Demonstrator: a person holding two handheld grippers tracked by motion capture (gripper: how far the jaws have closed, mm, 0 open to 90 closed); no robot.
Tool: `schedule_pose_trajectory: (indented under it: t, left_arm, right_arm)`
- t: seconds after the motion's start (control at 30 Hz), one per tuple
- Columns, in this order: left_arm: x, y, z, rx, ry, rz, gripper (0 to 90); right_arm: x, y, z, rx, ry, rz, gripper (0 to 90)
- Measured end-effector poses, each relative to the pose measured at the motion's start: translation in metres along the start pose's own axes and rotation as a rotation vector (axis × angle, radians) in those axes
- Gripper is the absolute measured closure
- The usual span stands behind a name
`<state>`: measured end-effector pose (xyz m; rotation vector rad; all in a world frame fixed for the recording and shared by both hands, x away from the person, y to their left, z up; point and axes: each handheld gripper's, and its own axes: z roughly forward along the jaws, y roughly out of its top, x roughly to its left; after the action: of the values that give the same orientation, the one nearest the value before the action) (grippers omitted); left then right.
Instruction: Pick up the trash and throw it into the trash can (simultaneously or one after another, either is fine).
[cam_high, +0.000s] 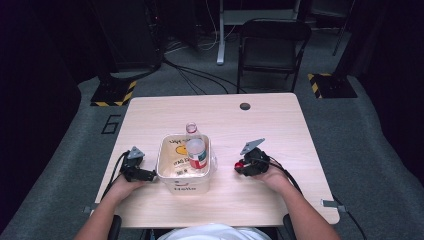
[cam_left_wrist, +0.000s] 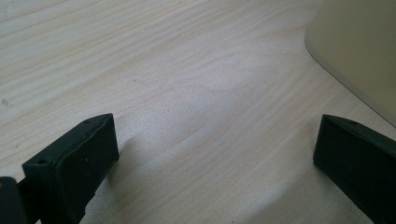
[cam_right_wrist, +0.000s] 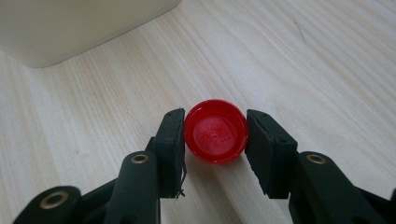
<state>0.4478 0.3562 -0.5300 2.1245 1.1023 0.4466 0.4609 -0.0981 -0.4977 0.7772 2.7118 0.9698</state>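
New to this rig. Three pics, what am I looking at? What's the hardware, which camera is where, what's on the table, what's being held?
No robot arm here: a person sits at a wooden table holding a hand-operated two-jaw gripper in each hand. The high view looks down from above the person's side. The other two pictures come from cameras riding on each gripper, looking along its black jaws.

On the table stands a cream bin with a clear bottle inside, its neck uncapped.

The right gripper is shut on a red bottle cap, just right of the bin. The left gripper rests beside the bin's left side, jaws wide apart with bare table between them.
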Motion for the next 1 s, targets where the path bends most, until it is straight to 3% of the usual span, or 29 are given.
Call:
schedule_pose_trajectory:
  t: [0.43, 1.0]
  left_arm:
    - [0.000, 0.000, 0.000, 0.000, 0.000, 0.001, 0.0]
    - [-0.001, 0.000, 0.000, -0.004, 0.003, 0.002, 0.0]
  right_arm:
    - [0.004, 0.006, -0.014, -0.068, 0.008, 0.005, 57.9]
    - [0.017, 0.033, -0.063, -0.161, 0.031, 0.014, 58.1]
